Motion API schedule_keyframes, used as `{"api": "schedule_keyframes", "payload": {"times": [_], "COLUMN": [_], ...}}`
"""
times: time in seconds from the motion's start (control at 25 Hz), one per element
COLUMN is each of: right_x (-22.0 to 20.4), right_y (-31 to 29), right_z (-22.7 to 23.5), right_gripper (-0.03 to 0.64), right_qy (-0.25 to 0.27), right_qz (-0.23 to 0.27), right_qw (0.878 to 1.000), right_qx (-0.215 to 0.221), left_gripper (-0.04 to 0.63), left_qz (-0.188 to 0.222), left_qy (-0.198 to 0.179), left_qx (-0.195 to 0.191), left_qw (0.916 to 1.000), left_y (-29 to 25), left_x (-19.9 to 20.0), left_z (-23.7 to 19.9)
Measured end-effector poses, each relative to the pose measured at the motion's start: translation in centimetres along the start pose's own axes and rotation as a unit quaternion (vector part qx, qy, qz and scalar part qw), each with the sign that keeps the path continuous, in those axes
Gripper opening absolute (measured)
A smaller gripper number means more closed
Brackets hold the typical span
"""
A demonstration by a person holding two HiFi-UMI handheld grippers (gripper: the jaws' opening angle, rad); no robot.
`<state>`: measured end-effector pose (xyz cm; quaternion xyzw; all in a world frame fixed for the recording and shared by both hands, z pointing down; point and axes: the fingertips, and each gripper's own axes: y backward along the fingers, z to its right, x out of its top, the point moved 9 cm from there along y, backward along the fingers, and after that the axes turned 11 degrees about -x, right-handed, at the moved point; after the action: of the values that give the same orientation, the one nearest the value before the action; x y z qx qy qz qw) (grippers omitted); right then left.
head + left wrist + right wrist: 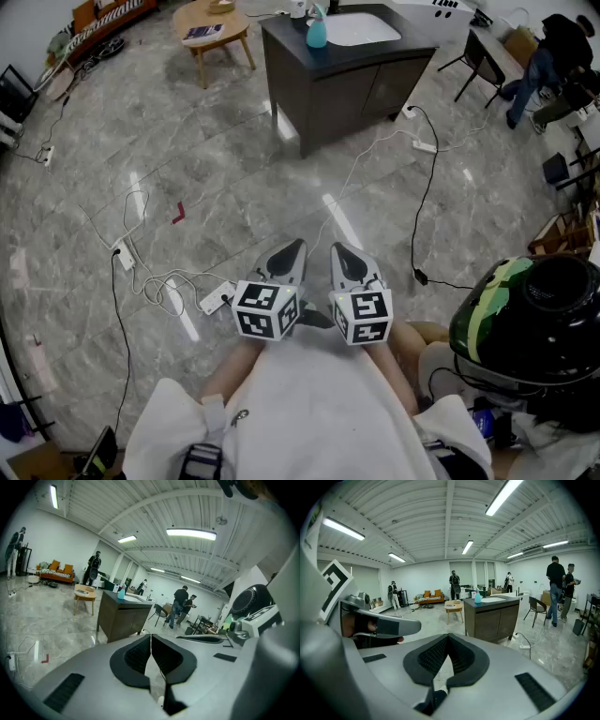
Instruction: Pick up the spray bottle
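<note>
Spray bottle (316,31), teal, stands on the dark bench (347,89) just beside its white basin (361,28), well apart from you across the grey floor (234,169). Your left gripper (287,258) and right gripper (349,261) sit side by side near your body, each with jaws pressed together on nothing.

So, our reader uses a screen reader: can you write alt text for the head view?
A person holds the left tool and right tool side by side, both shut and empty, aimed across a cable-strewn grey floor at a dark cabinet bearing a teal spray bottle.
</note>
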<state>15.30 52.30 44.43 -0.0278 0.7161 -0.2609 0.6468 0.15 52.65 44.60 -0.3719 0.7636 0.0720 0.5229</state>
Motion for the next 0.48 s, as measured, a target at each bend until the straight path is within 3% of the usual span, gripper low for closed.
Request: {"api": "schedule_keyframes", "payload": {"times": [0.48], "right_x": [1.6], "right_y": [-3.6], "right_z": [0.7], "right_gripper": [0.025], "right_qy": [-0.022], "right_qz": [-0.009], "right_qw": [1.000], "right_qx": [0.002], "left_gripper": [0.029], "left_qz": [-0.008], "left_qy": [0.000], "left_qx": [0.000], "left_qw": [1.0000], "left_y": [-2.7], "left_x": [2.7], "left_z": [-2.4]}}
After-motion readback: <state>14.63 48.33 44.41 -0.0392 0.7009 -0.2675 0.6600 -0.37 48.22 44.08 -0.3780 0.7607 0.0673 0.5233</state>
